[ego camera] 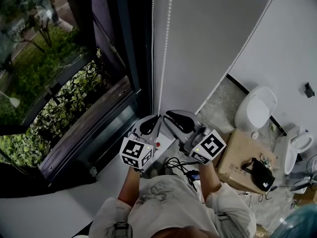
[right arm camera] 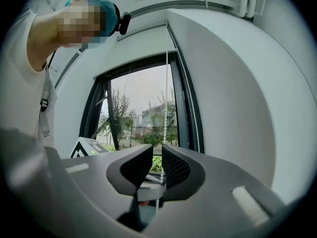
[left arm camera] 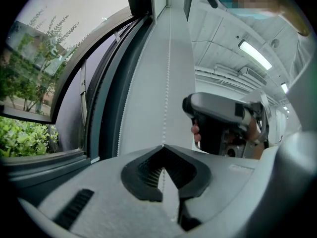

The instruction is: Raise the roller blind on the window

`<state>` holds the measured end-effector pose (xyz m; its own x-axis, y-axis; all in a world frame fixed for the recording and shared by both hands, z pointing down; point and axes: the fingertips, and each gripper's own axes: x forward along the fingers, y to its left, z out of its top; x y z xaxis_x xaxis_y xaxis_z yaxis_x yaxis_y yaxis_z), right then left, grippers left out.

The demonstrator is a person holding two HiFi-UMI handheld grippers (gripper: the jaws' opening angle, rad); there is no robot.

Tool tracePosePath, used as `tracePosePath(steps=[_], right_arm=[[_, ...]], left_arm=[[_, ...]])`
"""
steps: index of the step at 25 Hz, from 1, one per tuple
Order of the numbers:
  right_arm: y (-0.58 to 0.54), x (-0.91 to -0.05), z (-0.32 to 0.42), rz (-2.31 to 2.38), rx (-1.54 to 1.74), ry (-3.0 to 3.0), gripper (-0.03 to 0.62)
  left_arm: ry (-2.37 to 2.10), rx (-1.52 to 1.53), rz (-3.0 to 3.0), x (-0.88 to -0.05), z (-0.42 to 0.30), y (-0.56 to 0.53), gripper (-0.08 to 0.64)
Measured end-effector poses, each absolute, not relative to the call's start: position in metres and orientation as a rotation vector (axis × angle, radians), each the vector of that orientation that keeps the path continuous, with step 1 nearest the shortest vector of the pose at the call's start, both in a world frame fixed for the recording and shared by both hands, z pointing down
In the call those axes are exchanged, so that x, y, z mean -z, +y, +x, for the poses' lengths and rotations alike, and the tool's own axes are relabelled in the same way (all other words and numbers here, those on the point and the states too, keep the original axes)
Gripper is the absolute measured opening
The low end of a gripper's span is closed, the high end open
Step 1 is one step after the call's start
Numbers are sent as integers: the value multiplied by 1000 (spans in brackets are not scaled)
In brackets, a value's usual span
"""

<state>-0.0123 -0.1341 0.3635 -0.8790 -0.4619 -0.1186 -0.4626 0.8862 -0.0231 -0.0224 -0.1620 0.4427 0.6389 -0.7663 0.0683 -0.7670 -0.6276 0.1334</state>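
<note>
The blind's white bead chain (ego camera: pixel 166 48) hangs in two strands beside the dark window frame (ego camera: pixel 131 58). My left gripper (ego camera: pixel 151 125) is shut on one strand, which enters its black pads at the tip (left arm camera: pixel 163 148) and runs straight up (left arm camera: pixel 169 58). My right gripper (ego camera: pixel 179 120) is close beside it on the right, and its body shows in the left gripper view (left arm camera: pixel 223 118). Its jaws (right arm camera: pixel 157 155) stand a little apart, with the chain (right arm camera: pixel 165 108) passing through the narrow gap. The window glass (right arm camera: pixel 143 113) shows trees and buildings. I cannot pick out the blind fabric.
A white wall (ego camera: pixel 213 33) rises right of the chain. Low down to the right are a toilet (ego camera: pixel 255 108), a cardboard box (ego camera: pixel 240 155) with a black item on it, and cables. Green shrubs (ego camera: pixel 64 108) lie outside the window. The person's head is behind the grippers.
</note>
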Motion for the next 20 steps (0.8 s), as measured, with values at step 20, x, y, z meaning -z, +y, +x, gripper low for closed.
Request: tracePosePath(steps=[20], right_arm=[[-166, -291, -36, -739, -182, 2838, 20]], left_arm=[[-1274, -2, 2707, -444, -20, -161, 9]])
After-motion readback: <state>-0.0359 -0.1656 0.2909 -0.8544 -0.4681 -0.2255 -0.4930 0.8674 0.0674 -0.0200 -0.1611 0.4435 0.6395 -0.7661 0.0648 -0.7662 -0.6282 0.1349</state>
